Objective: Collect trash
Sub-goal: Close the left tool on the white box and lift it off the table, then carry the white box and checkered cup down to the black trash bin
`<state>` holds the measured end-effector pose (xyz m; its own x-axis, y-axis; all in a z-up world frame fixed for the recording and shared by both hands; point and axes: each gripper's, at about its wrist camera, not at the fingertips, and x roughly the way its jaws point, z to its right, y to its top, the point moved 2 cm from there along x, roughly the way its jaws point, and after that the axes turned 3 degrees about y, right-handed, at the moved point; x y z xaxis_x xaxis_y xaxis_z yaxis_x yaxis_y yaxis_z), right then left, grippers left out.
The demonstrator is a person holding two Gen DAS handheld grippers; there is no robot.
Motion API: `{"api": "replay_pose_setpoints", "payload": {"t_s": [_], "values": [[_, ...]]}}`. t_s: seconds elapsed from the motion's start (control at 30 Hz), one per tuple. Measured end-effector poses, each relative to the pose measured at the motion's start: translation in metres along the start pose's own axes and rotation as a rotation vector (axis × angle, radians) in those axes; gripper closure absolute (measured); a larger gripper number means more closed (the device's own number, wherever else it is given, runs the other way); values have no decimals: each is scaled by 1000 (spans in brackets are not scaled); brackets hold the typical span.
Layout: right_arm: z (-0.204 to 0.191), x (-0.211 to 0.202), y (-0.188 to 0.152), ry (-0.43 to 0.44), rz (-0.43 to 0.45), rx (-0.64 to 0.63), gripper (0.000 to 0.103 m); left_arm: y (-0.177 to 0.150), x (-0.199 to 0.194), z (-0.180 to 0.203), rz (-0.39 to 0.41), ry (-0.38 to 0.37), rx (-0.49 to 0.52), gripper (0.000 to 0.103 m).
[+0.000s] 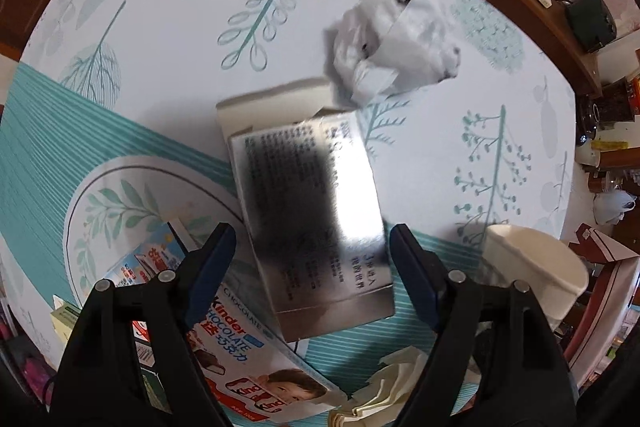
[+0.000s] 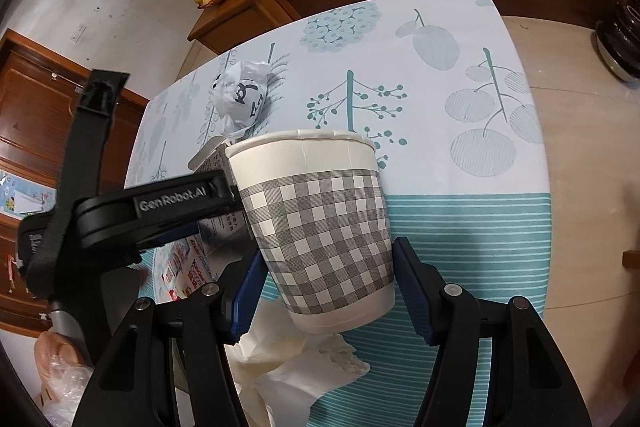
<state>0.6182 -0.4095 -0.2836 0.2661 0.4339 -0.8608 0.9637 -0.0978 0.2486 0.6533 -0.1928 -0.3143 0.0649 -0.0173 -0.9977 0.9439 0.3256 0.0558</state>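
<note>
The right gripper [image 2: 324, 291] had its blue fingers [image 2: 412, 291] spread to either side of a tilted checked cup [image 2: 320, 227], touching its sides, and carried it above crumpled tissue [image 2: 296, 367]. The left gripper [image 1: 312, 275] stood wide open around a silver box [image 1: 312, 219], its pads not seen to touch it. The box lay over a Kinder carton [image 1: 240, 351] on the table [image 1: 160, 39]. Just beyond sat a crumpled white bag [image 1: 396, 43].

Both wrist views close above the table [image 1: 168, 39], steeply downward, sharing the crumpled bag [image 1: 394, 41]
</note>
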Motion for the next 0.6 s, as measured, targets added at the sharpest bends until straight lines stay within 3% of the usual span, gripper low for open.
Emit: {"api": "replay_pose_setpoints", "payload": {"t_s": [0.13,0.23,0.6], "values": [[-3,-1,-1,5,3,-3,41,-3,-1,-5,6,-9,-8,40],[-7,-2,-2,15,6,-5,41,-8,-8,-10,32,-18,-5,44],[-48,-30,-25,70,43,-36,41,-40,-83,-31,132,-74,79,45]]}}
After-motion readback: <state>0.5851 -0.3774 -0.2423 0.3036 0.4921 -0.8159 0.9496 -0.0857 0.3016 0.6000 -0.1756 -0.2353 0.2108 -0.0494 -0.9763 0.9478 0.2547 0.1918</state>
